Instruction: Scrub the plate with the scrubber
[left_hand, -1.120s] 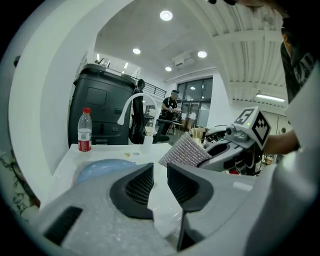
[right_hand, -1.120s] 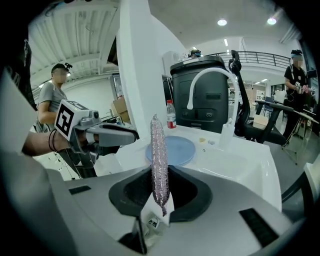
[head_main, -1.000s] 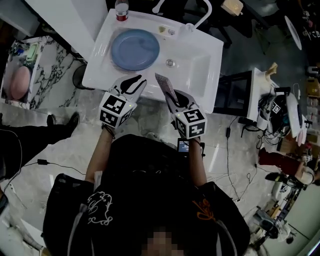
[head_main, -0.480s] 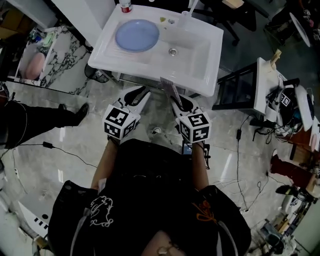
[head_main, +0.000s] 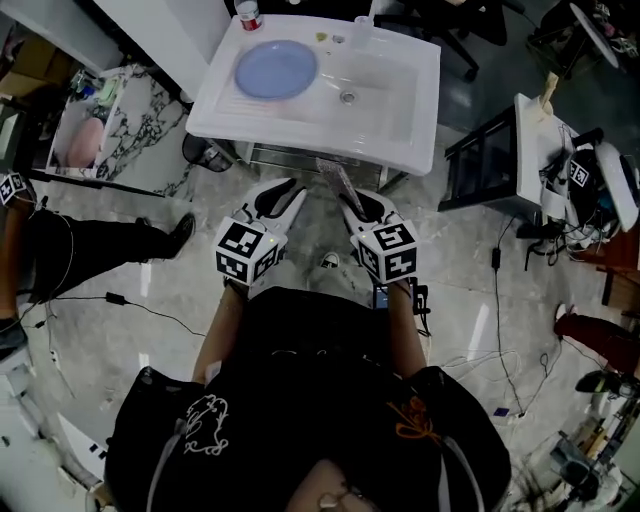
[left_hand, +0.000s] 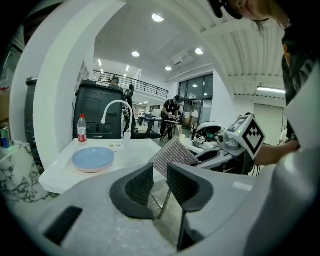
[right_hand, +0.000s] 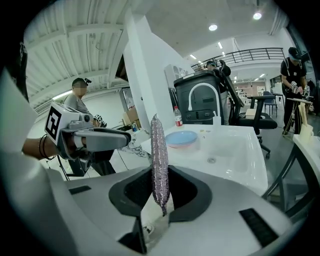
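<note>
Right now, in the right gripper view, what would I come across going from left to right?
left gripper → scrubber → blue plate → sink drain → black office chair

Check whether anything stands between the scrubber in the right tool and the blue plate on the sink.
Nothing visible does. The right tool holds the scrubber upright, short of the sink; the plate lies on its left side, only air and bare sink top between.
</note>
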